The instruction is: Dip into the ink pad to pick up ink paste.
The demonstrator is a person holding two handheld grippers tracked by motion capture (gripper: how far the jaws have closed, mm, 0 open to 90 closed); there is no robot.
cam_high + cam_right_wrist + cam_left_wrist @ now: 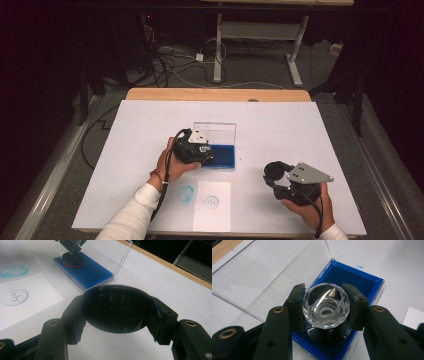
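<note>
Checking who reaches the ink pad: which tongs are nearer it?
Left. The left tongs hold the stamp on the ink pad; the right tongs hold a black cap off to its right.

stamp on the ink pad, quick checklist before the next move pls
1. Left tool clamped on the stamp's clear faceted knob: ok.
2. Stamp base down on the blue ink pad: ok, as far as the right gripper view shows.
3. Ink pad's clear lid standing open, out of the stamp's way: ok.
4. Right tool shut on the black round cap, well clear of the pad: ok.
5. White paper with one printed circle mark has bare space left: ok.
6. Base evenly inked: cannot tell.
</note>
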